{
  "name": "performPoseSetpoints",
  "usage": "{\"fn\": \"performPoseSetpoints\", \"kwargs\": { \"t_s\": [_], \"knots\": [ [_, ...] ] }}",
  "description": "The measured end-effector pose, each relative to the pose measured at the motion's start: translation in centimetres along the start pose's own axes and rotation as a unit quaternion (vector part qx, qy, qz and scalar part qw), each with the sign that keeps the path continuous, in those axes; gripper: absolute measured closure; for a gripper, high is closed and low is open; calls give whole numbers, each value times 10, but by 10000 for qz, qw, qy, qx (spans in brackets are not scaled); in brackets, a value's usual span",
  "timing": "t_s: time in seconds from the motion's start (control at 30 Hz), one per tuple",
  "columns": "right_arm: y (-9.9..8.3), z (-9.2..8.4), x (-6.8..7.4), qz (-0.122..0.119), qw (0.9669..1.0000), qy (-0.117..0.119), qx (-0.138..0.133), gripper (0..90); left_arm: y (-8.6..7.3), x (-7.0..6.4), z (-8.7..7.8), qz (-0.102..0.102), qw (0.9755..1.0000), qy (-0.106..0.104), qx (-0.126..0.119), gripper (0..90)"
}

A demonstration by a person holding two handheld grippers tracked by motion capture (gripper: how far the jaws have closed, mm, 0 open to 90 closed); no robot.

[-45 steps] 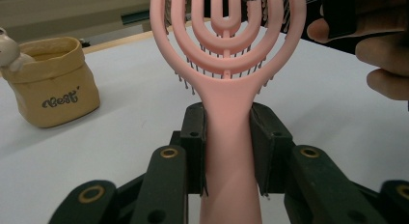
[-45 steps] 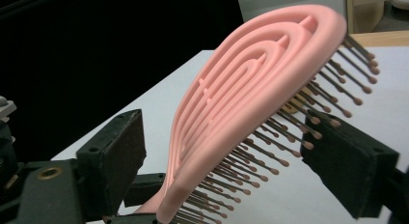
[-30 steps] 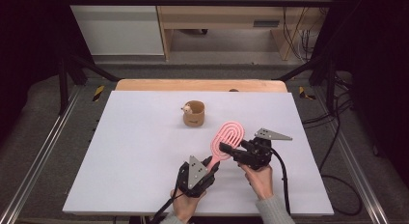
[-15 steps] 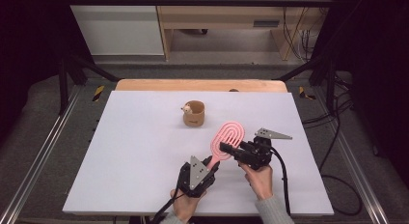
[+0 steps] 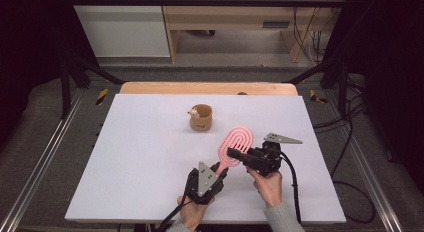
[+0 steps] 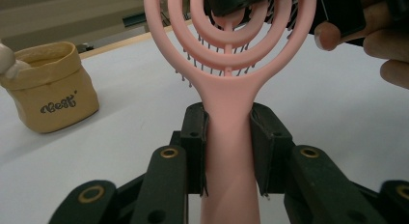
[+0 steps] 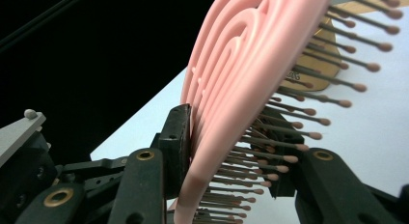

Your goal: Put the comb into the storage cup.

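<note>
Pink plastic is what you hold with both tools: the brush (image 5: pixel 233 147) hangs just above the white table (image 5: pixel 140 162), near its front edge and a little to your right. Your left gripper (image 5: pixel 216 168) is pressed firmly on the handle, one pad on each side of it, as the left gripper view shows clearly (image 6: pixel 228 137). Your right gripper (image 5: pixel 232 153) comes from the right side and takes the oval head; its jaws have just been closing, and now one pad lies against the smooth back of the head while the other stands among the bristles (image 7: pixel 231 151). You point the head away from you, toward the small tan pouch (image 5: pixel 201 118), which stands well apart from the brush, farther back on the table.
</note>
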State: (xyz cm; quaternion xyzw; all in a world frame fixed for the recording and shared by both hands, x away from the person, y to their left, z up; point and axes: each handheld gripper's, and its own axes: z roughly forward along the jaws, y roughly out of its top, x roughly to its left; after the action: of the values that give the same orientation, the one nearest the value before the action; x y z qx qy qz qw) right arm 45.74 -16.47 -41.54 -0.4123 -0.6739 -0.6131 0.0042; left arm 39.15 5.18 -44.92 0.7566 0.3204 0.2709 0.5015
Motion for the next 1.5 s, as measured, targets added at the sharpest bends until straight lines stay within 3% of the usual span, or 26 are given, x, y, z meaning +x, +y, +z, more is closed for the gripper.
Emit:
{"fn": "performPoseSetpoints", "kwargs": {
  "t_s": [0.5, 0.87, 1.17, 1.37, 1.5],
  "knots": [
    [1, 0, 5, -79, 9999, 57, 31, 627, -1, 0, 2, -12, 10000, 21, 24, 694],
    [2, 0, 7, -27, 9998, 138, 104, 639, 0, 3, 2, -77, 9999, -87, 6, 681],
    [3, -1, 8, -120, 9999, -13, 93, 639, 1, 8, 0, -167, 9998, -97, -44, 569],
    [3, -5, 5, -140, 9997, -214, 0, 638, 5, 16, -3, -394, 9986, -332, -142, 435],
    [5, -9, 5, -168, 9994, -294, -101, 638, 6, 21, -5, -434, 9978, -460, -186, 360]
  ]
}}
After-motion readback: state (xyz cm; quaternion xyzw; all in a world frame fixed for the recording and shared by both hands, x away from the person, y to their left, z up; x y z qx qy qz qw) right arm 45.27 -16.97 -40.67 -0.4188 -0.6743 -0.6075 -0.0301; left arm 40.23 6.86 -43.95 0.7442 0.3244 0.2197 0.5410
